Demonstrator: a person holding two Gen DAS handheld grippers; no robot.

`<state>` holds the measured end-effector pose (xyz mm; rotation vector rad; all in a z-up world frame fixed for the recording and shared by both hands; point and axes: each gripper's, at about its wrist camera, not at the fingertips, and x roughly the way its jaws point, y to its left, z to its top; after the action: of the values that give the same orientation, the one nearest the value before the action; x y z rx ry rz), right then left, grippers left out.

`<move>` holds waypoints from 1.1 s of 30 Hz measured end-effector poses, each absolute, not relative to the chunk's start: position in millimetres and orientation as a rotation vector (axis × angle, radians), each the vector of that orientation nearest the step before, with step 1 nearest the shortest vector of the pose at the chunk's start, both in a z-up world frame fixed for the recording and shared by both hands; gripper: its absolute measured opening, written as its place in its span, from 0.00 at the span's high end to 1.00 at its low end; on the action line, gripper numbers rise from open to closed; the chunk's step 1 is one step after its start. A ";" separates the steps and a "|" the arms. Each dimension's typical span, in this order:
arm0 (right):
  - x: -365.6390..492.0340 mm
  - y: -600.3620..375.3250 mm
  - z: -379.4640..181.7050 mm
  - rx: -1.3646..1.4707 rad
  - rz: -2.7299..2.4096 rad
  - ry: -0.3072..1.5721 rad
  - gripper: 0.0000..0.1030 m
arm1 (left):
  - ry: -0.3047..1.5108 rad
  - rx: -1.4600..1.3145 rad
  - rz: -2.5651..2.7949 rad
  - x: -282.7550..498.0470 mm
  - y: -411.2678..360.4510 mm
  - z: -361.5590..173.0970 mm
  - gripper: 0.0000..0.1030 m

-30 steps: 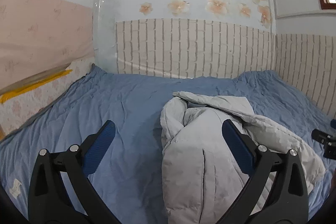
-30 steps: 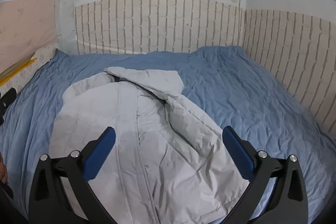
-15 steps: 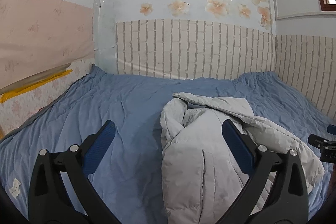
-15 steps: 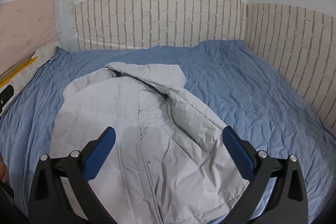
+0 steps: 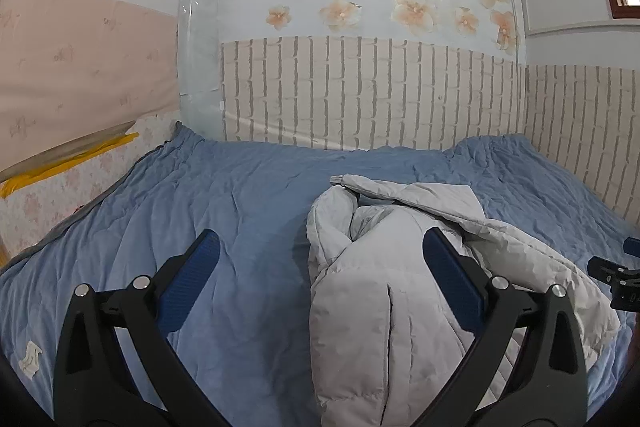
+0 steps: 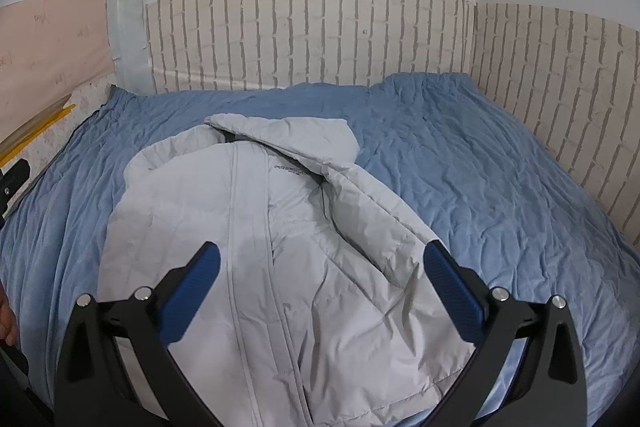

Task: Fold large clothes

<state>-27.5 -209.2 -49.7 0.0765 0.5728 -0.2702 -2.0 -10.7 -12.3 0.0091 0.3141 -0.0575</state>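
Over the last second both claws, left (image 5: pixel 320 279) and right (image 6: pixel 320 281), stay spread and empty, barely drifting; jacket (image 6: pixel 260 247) lies unmoved mid-bed (image 6: pixel 480 167), sleeve folded at 2 o'clock, next fold pending.

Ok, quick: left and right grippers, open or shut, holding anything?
Left gripper: open, holding nothing, above the jacket's edge.
Right gripper: open, holding nothing, over the jacket.

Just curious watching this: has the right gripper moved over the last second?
Yes. The right gripper has tilted downward: the brick wall panel sits higher in its view, while the grey jacket lies unmoved.
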 end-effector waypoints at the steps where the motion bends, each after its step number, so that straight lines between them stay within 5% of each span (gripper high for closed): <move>1: -27.4 -209.4 -50.1 0.078 -0.270 0.571 0.02 | 0.314 0.011 -0.057 -2.0 -10.8 -12.3 0.03; 33: -27.4 -211.9 -52.8 0.079 -0.274 0.577 0.02 | 0.315 0.018 -0.044 -3.2 -12.2 -12.7 0.03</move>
<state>-27.4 -211.9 -52.8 0.0791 0.5766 -0.2742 -3.2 -12.2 -12.7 0.0181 0.3155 -0.0438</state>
